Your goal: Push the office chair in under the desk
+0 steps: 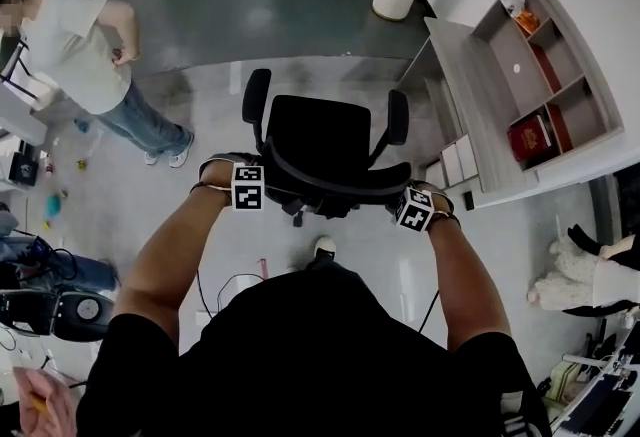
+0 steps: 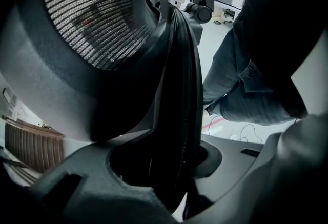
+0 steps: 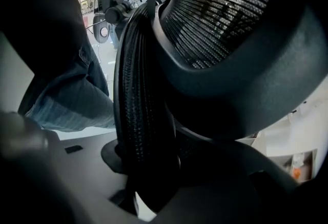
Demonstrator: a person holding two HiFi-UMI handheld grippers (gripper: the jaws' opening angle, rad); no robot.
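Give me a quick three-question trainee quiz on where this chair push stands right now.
1. True or false: the left gripper and the right gripper both clamp the backrest of the office chair.
2. The chair is: A) under the desk; B) out on the open floor.
3. In the head view, on which side of the chair is the desk?
Key: 1 true; 2 B; 3 the right.

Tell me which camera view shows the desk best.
The head view: the desk lies in full at the right, beyond the office chair. The right gripper view catches only a sliver of pale shelving in its lower right corner; the left gripper view, filled by the chair's backrest, shows nothing clearly of it.
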